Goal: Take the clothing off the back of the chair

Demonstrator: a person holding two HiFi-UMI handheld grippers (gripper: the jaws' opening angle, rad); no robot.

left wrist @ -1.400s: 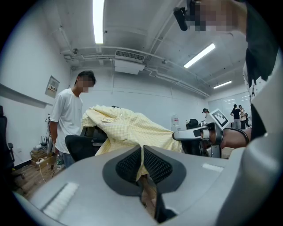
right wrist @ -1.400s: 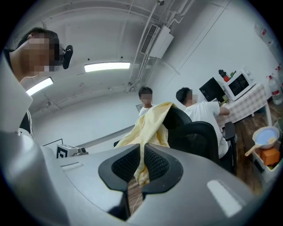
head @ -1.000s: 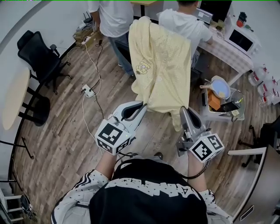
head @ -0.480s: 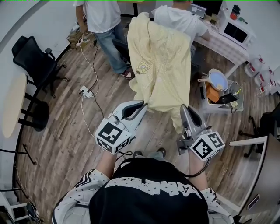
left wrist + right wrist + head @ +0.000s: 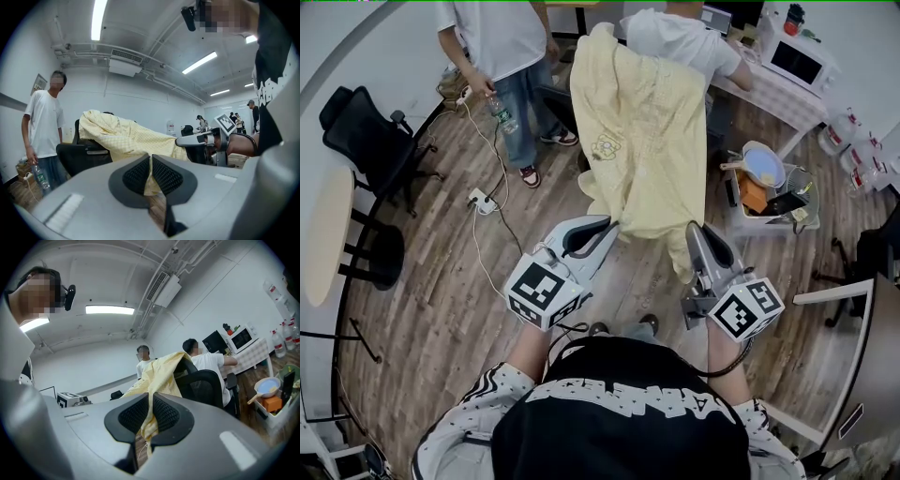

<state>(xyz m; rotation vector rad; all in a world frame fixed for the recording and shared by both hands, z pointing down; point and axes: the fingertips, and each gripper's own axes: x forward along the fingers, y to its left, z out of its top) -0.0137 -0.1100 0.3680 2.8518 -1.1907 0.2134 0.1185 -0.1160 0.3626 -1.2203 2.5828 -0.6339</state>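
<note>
- Pale yellow clothing (image 5: 643, 131): draped over the back of a black office chair (image 5: 206, 386); I hold its lower hem stretched out towards me, above the wooden floor (image 5: 431, 291)
- My left gripper (image 5: 611, 225): clamped narrow on the left corner of the hem, with fabric pinched between its pads
- My right gripper (image 5: 691, 236): clamped narrow on the right corner of the hem; a fold of cloth hangs down between its pads
- Both grippers: roughly level, side by side, apart from each other
- Standing person (image 5: 499, 42): left of the chair, bottle (image 5: 498, 112) in hand
- Seated person (image 5: 680, 42): beyond the chair, at a bench (image 5: 778, 98) bearing a microwave (image 5: 799, 62)
</note>
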